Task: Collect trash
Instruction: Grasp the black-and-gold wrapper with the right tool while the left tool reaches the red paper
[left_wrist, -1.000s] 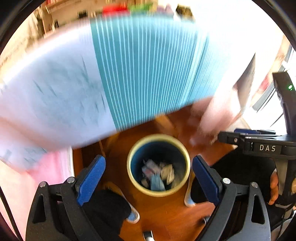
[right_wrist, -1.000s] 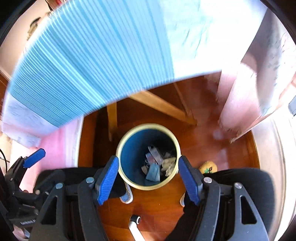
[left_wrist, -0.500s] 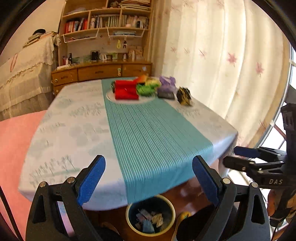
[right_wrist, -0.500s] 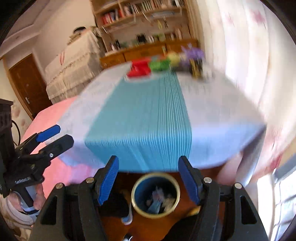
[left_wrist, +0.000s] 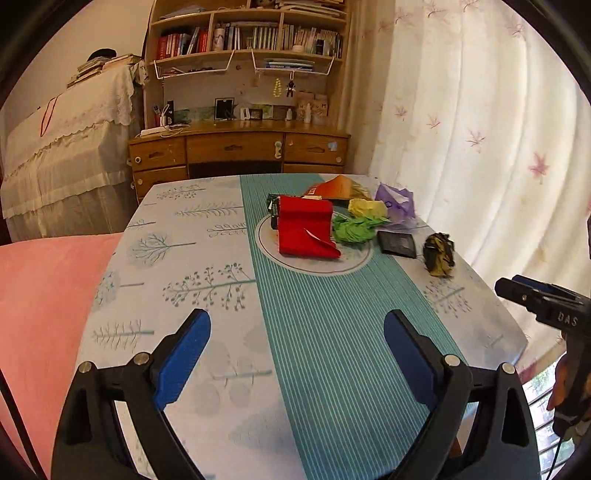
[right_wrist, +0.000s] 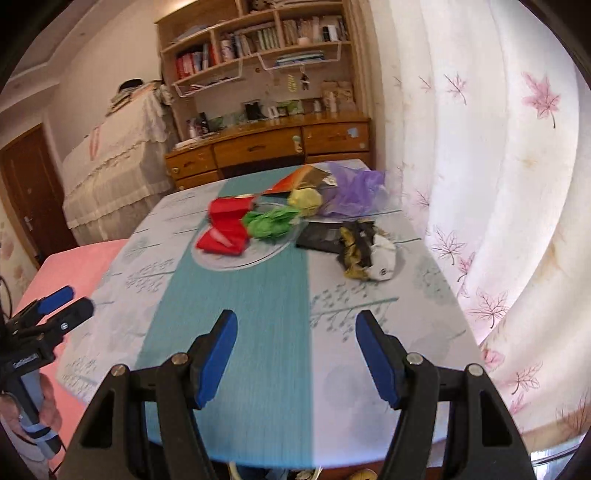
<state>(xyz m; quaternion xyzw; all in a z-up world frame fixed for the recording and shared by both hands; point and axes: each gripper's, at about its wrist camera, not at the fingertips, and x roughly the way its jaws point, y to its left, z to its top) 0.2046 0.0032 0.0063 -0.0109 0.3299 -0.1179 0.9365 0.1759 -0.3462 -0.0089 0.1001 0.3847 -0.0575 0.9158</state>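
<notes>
Left gripper (left_wrist: 297, 354): jaws wide, nothing between the pads, hovering over the near part of the table (left_wrist: 177, 280). Right gripper (right_wrist: 295, 354): likewise wide and empty. Trash sits at the far end of the teal runner (left_wrist: 317, 325): red wrapper (left_wrist: 306, 230) and green crumpled paper (left_wrist: 352, 229) on a round plate (left_wrist: 354, 260), black packet (left_wrist: 397, 243) just beside it, dark-yellow crumpled ball (left_wrist: 439, 254) nearer the curtain (left_wrist: 480, 129). Purple item (left_wrist: 395, 201), possibly a plastic bag, behind; right view blurred
</notes>
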